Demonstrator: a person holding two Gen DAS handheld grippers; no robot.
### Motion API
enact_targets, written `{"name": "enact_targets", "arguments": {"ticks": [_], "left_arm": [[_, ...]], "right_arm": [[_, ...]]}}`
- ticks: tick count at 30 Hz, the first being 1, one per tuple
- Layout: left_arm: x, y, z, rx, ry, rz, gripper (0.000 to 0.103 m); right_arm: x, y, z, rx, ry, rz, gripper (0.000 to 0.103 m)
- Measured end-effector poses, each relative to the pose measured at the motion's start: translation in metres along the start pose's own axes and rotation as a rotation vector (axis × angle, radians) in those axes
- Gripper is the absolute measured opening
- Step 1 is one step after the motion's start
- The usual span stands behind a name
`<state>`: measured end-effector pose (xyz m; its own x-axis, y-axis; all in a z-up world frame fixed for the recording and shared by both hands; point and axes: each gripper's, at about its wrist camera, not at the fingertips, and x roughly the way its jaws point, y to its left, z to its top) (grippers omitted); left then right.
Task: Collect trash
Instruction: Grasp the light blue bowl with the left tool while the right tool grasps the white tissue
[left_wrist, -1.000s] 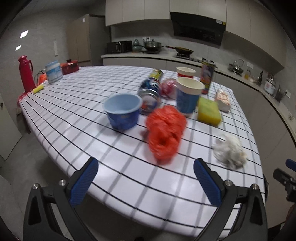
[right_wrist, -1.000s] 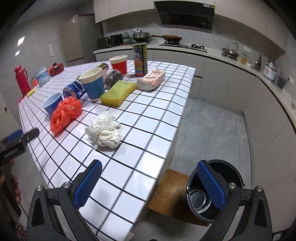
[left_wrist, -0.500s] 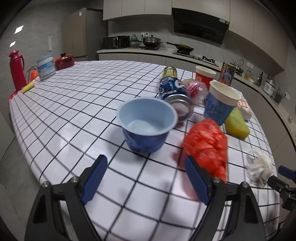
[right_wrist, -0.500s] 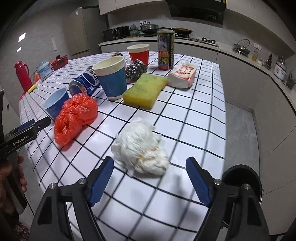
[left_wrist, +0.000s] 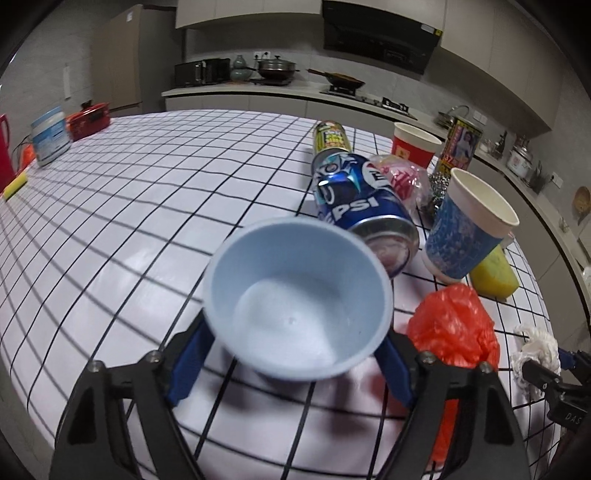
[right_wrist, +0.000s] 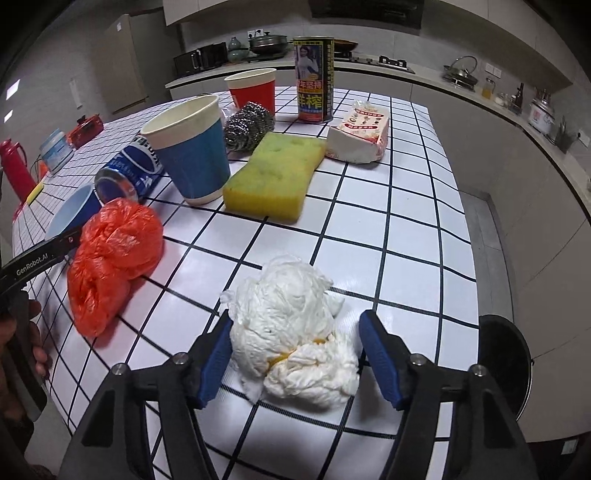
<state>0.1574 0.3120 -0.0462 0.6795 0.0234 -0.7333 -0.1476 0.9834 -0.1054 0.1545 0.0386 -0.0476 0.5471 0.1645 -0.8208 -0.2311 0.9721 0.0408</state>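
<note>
My left gripper (left_wrist: 291, 365) straddles the pale blue bowl (left_wrist: 297, 308) on the checked table (left_wrist: 147, 192), jaws closing, contact hidden. My right gripper (right_wrist: 295, 354) brackets the white tissue wad (right_wrist: 291, 328), closing, its right pad not yet touching.

Left gripper (left_wrist: 291, 363) pitched downward, jaws just closing, blue pads flanking a cup (left_wrist: 297, 306), right gripper (right_wrist: 295, 363) pitched downward, jaws just closing, pads flanking a tissue wad (right_wrist: 291, 332), contact unclear

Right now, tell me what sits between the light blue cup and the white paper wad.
The crumpled orange plastic bag, seen in the right wrist view.
</note>
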Motion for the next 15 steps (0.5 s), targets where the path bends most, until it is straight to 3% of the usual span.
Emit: {"name": "enact_targets", "arguments": {"ticks": [5,15], "left_arm": [[-0.002,-0.003,0.003,0.027,-0.017,-0.017,0.077],[-0.032,-0.009,-0.003,0.02,-0.052,-0.004,0.077]], "right_arm": [[-0.001,0.0,0.002,0.005,-0.007,0.003,0.051],[-0.014,-0.013,0.001,0.044,-0.046,0.03,0.048]]}}
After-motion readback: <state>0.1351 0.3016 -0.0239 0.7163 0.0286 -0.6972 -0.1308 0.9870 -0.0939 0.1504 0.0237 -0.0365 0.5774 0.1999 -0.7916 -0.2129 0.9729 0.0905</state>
